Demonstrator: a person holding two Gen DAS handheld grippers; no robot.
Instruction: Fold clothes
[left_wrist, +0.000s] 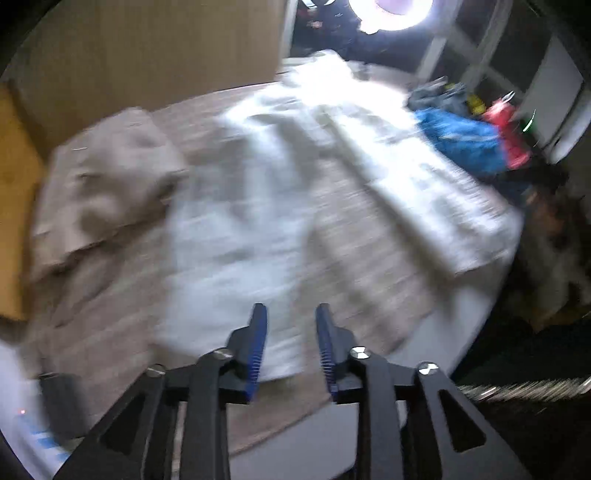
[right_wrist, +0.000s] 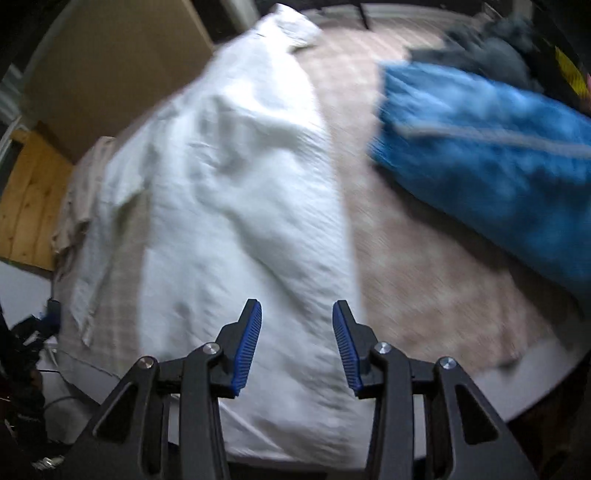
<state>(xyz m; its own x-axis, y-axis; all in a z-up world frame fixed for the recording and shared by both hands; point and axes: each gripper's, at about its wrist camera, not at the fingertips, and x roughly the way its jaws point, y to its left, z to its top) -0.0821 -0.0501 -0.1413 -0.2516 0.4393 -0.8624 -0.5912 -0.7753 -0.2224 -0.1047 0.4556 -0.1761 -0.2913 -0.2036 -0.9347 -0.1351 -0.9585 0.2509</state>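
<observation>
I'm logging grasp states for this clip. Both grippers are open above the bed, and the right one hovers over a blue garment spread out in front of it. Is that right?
Not quite. The right gripper hovers over the white garment, as the right wrist view shows; the blue garment lies off to its right. The rest holds: the left gripper is open too, above the bed.

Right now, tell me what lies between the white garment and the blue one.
In the right wrist view, only a bare strip of the beige cover separates the white garment from the blue garment; nothing else lies there.
</observation>
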